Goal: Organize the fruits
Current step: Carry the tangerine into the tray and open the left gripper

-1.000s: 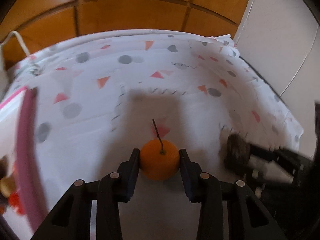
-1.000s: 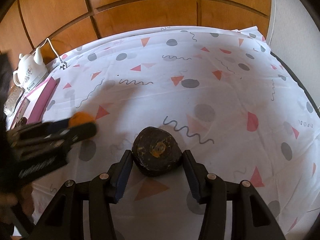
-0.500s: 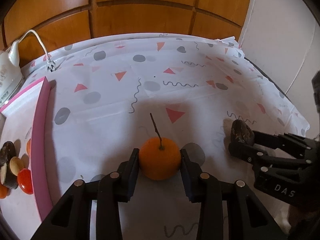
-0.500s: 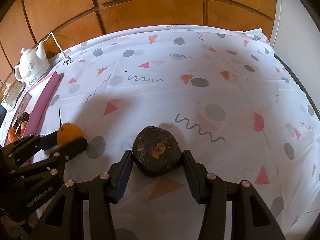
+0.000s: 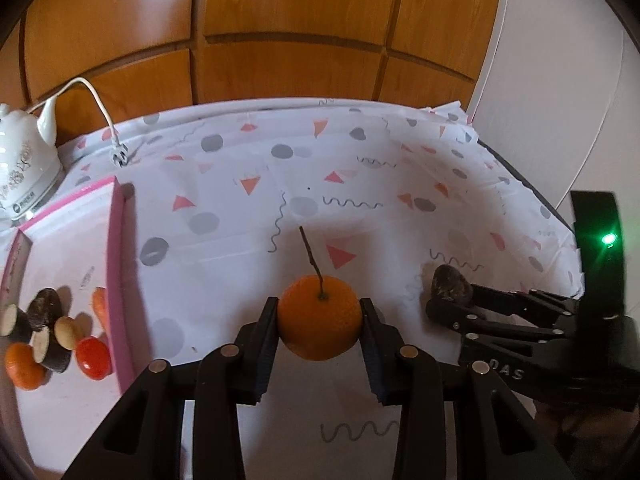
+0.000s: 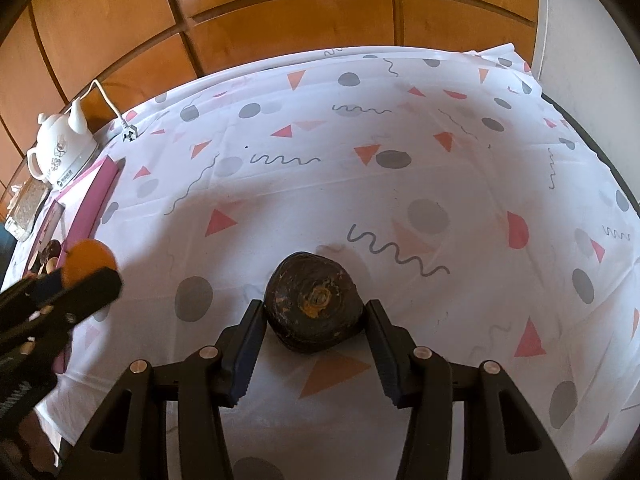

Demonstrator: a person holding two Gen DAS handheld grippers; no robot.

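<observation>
An orange (image 5: pixel 318 322) with a long thin stem sits clamped in my left gripper (image 5: pixel 318 316), held above the patterned tablecloth (image 5: pixel 360 184). The right wrist view shows the same orange (image 6: pixel 90 258) at the far left, blurred. A dark brown, rough-skinned round fruit (image 6: pixel 314 304) fills the gap of my right gripper (image 6: pixel 314 312), both pads against its sides, low over the cloth. In the left wrist view that fruit (image 5: pixel 448 282) sits at the tips of the right gripper (image 5: pixel 444 294). To the left is a pink-walled white tray (image 5: pixel 120 280).
The tray holds several fruits, among them a small orange (image 5: pixel 22 366), a red one (image 5: pixel 94 358) and dark pieces (image 5: pixel 44 308). A white kettle (image 5: pixel 20 168) stands behind it, its plug (image 5: pixel 120 158) lying on the cloth. Wooden panels back the table; a wall edges it on the right.
My left gripper has risen and swung left with the orange, bringing the tray, its fruits and the kettle into view. The right gripper and the dark fruit have stayed put.
</observation>
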